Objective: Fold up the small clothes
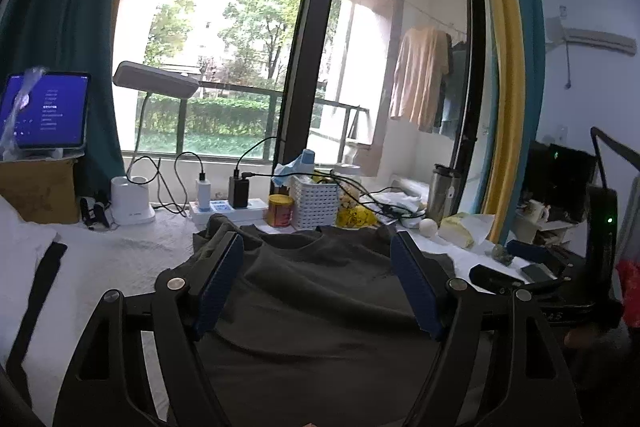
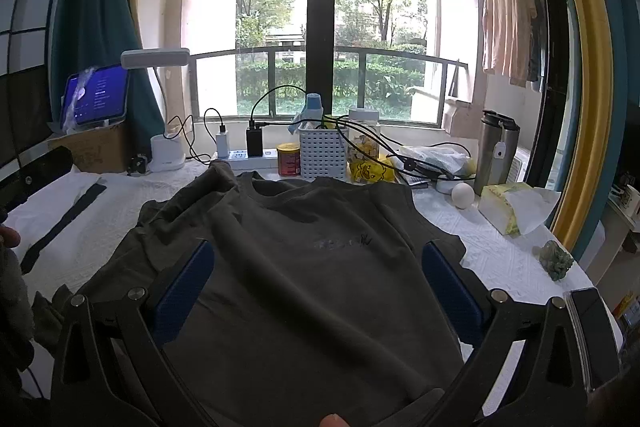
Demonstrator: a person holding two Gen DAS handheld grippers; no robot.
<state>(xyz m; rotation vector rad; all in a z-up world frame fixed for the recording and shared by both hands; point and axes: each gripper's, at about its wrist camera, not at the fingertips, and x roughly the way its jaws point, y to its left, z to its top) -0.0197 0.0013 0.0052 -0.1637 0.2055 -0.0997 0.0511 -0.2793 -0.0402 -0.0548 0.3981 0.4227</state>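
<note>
A dark grey T-shirt (image 2: 312, 267) lies spread face up on the white table cover (image 2: 496, 251), collar toward the window, with a faint print on its chest. Its left sleeve is bunched and folded over. My right gripper (image 2: 318, 255) hangs open above the shirt's chest, blue pads wide apart, nothing between them. From the left wrist view, the same shirt (image 1: 320, 287) fills the middle, and my left gripper (image 1: 318, 247) is open over it near the collar. The other gripper (image 1: 532, 267) shows at the right edge there.
Along the window stand a white basket (image 2: 322, 155), a red can (image 2: 289, 159), a power strip with chargers (image 2: 248, 151), a jar, a steel tumbler (image 2: 496, 151), an egg (image 2: 463, 195), a tissue pack (image 2: 508, 207) and a desk lamp (image 2: 156, 59). A tablet (image 2: 96, 95) sits on a cardboard box at left.
</note>
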